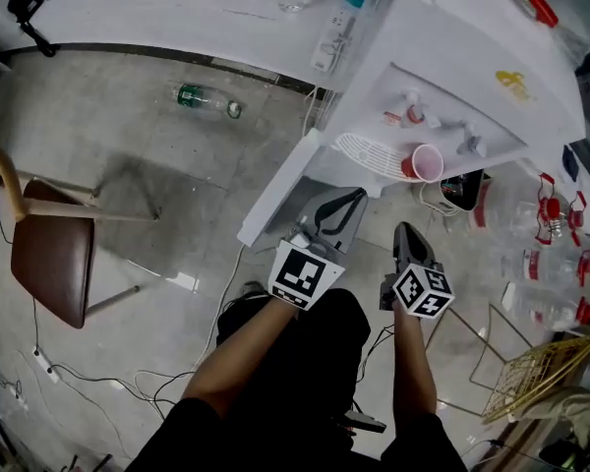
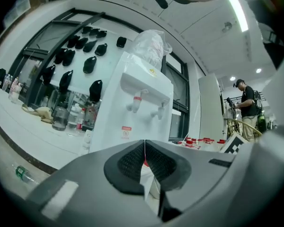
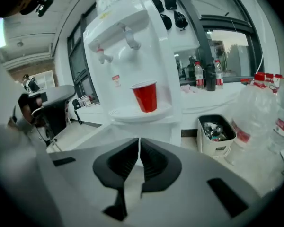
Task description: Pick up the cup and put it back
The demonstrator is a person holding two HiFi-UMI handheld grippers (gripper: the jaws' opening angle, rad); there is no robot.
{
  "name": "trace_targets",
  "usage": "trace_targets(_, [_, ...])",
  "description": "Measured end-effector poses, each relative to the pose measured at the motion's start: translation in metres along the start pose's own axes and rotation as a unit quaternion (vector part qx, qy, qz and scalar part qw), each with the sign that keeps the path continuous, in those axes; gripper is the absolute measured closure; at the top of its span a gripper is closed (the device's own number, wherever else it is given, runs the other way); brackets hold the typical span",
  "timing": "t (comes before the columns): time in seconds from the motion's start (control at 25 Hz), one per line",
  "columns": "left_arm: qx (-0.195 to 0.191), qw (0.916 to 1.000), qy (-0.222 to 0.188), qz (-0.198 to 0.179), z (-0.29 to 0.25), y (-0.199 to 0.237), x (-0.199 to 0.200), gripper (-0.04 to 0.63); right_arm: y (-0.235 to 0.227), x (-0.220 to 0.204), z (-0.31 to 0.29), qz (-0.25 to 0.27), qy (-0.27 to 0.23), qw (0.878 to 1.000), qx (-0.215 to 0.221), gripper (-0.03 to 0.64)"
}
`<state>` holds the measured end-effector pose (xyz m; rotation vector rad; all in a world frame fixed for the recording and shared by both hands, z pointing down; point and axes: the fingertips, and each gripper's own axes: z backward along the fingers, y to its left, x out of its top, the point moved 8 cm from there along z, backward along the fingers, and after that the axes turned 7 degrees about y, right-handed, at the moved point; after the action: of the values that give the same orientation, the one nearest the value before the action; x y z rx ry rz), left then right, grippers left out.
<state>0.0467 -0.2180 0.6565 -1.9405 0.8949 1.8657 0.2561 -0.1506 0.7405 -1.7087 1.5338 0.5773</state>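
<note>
A red cup (image 1: 425, 163) (image 3: 145, 96) stands upright on the drip tray (image 1: 369, 155) (image 3: 128, 113) of a white water dispenser (image 1: 452, 77) (image 2: 137, 103) (image 3: 132, 37), under its taps. My right gripper (image 1: 406, 232) (image 3: 139, 148) is shut and empty, held short of the tray and pointing at the cup. To its left, my left gripper (image 1: 342, 205) (image 2: 144, 148) is also shut with nothing in it, near the dispenser's front corner. Neither gripper touches the cup.
A small waste bin (image 1: 462, 193) (image 3: 217, 134) sits right of the dispenser, with large water jugs (image 1: 551, 254) (image 3: 270, 112) and a wire basket (image 1: 536, 372) beyond. A brown chair (image 1: 49, 244), a green bottle (image 1: 206, 99) and cables are on the floor. A person (image 2: 248, 103) stands far right.
</note>
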Motion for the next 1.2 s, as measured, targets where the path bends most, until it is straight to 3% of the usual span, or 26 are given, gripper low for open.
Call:
trace_targets(0.28, [0.017, 0.9993, 0.030, 0.011, 0.029, -0.030, 0.093, 0.588, 0.045, 0.039, 0.065, -0.021, 0.062, 0.998, 0.019, 0.621])
trace_targets(0.64, [0.049, 0.9966, 0.054, 0.038, 0.124, -0.127, 0.246, 0.588, 0.110, 0.134, 0.237, -0.031, 0.090, 0.994, 0.045, 0.621])
trace_targets(0.96, [0.084, 0.9927, 0.074, 0.046, 0.214, -0.230, 0.379, 0.588, 0.143, 0.207, 0.399, -0.009, 0.080, 0.995, 0.060, 0.621])
trace_targets(1.2, [0.106, 0.9925, 0.054, 0.027, 0.270, -0.270, 0.449, 0.588, 0.175, 0.252, 0.497, 0.011, 0.019, 0.997, 0.068, 0.621])
